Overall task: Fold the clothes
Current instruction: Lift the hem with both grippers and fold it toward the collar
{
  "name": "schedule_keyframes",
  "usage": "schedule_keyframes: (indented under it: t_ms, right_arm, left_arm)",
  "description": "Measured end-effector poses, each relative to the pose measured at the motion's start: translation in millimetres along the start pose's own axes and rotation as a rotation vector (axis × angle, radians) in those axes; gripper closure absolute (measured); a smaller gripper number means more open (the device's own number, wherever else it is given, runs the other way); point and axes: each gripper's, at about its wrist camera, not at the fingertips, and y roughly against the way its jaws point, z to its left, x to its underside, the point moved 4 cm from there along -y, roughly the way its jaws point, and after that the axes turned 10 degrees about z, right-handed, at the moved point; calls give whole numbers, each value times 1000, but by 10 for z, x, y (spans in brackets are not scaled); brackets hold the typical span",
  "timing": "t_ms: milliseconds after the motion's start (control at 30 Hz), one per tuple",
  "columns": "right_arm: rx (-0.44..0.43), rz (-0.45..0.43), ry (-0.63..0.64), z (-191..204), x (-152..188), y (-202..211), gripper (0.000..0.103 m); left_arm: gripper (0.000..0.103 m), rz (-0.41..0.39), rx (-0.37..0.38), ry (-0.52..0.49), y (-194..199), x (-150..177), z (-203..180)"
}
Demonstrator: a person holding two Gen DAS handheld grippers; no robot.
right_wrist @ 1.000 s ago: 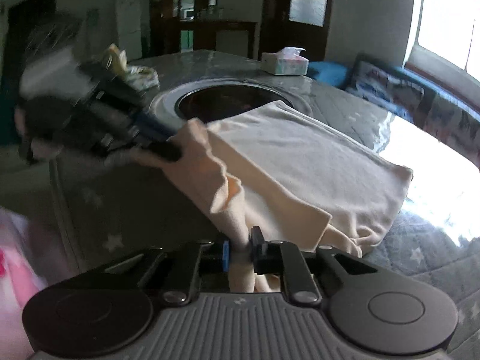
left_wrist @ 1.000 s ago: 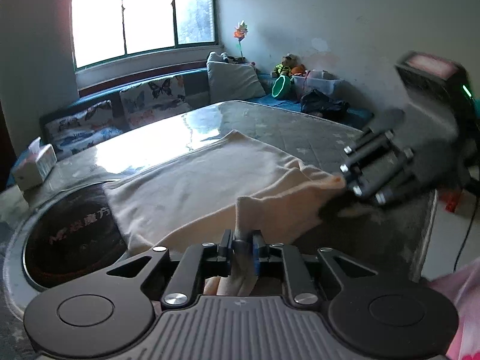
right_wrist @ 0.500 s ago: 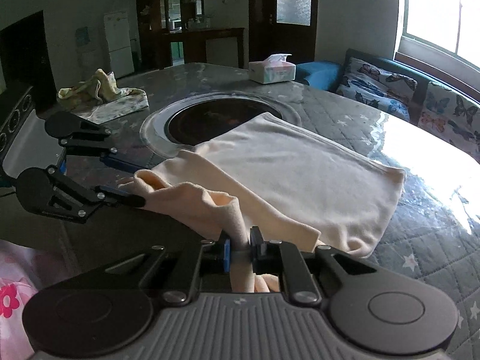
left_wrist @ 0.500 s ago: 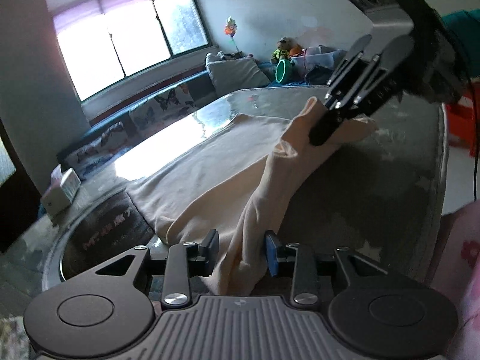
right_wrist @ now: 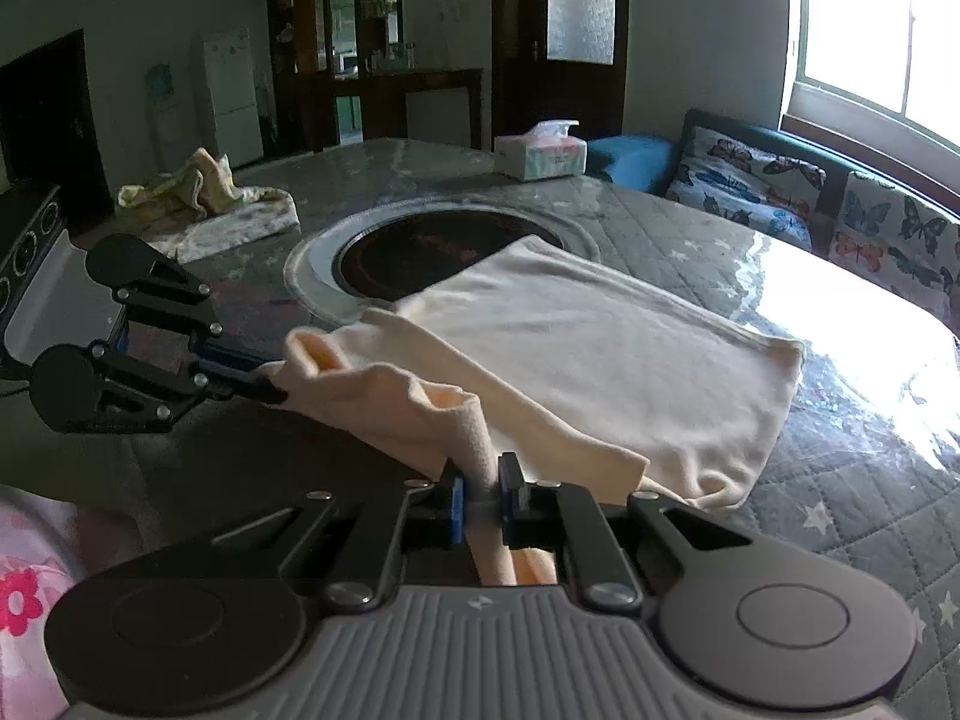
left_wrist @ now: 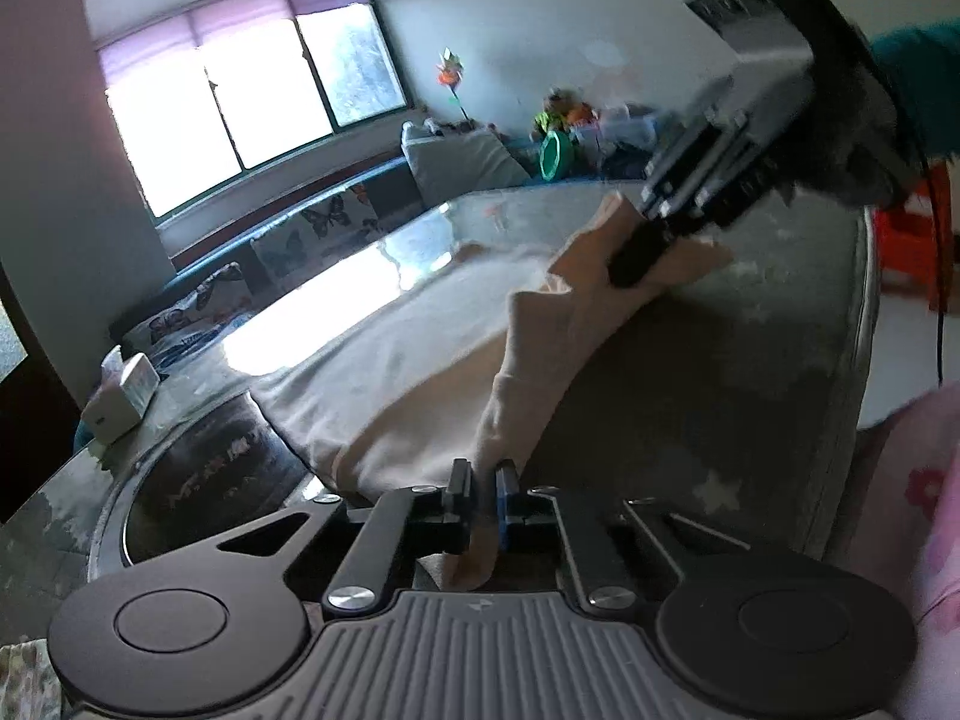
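A cream garment (left_wrist: pixel 384 384) (right_wrist: pixel 600 348) lies partly folded on the grey quilted table (right_wrist: pixel 840 510), its near edge lifted between both grippers. My left gripper (left_wrist: pixel 485 471) has its jaws closing, and the pads pinch a bunched fold of that edge; in the right wrist view it (right_wrist: pixel 273 384) holds the cloth's left end. My right gripper (right_wrist: pixel 480 471) is shut on the other end of the raised edge, and it shows blurred in the left wrist view (left_wrist: pixel 630 270). The cloth sags between the two grips.
A round dark inset (right_wrist: pixel 420 246) sits in the table just beyond the garment. A tissue box (right_wrist: pixel 540 150) and a pile of yellow-green clothes (right_wrist: pixel 198 192) lie farther back. Butterfly cushions (right_wrist: pixel 750 180) line the window side. A person's pink floral clothing (right_wrist: pixel 18 594) is at the near edge.
My left gripper stood open around the cloth half a second ago and is now shut on it. The left hand shifted and rolled a little. The right gripper kept its grip.
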Motion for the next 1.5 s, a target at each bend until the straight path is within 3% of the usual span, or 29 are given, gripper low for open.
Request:
schedule_keyframes:
  t_ms: [200,500,933,1033,1233,1367,1500]
  right_arm:
    - [-33,-34,9,148,51,341,94]
    - [-115,-17,2,493,173,919,94]
    - [-59,-25,-52,-163,-359,460,94]
    - [-42,-10,-67,-361,-468,231,94]
    - [17,3,-134,-663,-527,-360,93]
    - [46,16,-198,-800,-472,-726,85]
    - [65,27,-256,-911,-395,-907,77]
  left_arm:
    - [95,-30,45,55,343,-98,-4]
    - [95,-46,127,101,908,-164,-112]
    - [95,-34,76,85,126,-524,402]
    - [95,-9,49,72,-177,-597,529]
    - [95,87,-4,146,-841,-540,675]
    - [94,125,-52,182,-1036,-479,704]
    - [87,130,-72,241,-1054,-476,771]
